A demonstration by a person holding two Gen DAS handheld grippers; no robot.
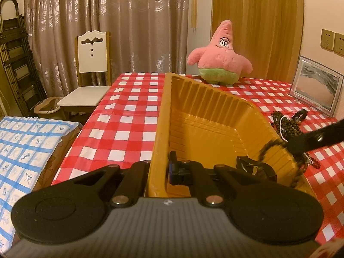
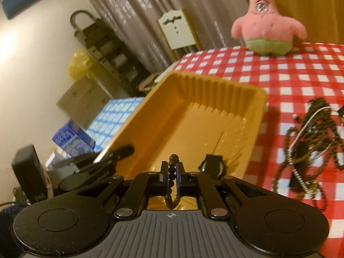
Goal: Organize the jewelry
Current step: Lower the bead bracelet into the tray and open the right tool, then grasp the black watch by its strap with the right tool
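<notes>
The yellow tray (image 2: 193, 116) lies with its long axis running away from both cameras, on the left part of the red-checked surface (image 2: 301, 75). The left gripper (image 1: 163, 172) has its fingers pressed together on the tray's near left wall, one finger outside and one inside, and the tray looks tilted by this grip. The right gripper (image 2: 171, 175) is directly above the tray's near end; its fingers pinch a dark bead bracelet (image 2: 172, 178), whose loop shows above the fingertips and hangs below them. The tray floor thus lies straight ahead of and below the held bracelet, so the right hand is the nearer one for the drop. A black watch (image 2: 211, 165) already rests inside the tray just right of the right fingers. The remaining jewelry pile (image 2: 311, 139), tangled bead strands and a silver chain, lies on the surface right of the tray, apart from it. Behind stand a pink plush toy (image 1: 219, 58), a framed picture (image 1: 316, 86), a chair (image 1: 91, 75) and curtains (image 1: 129, 21)
</notes>
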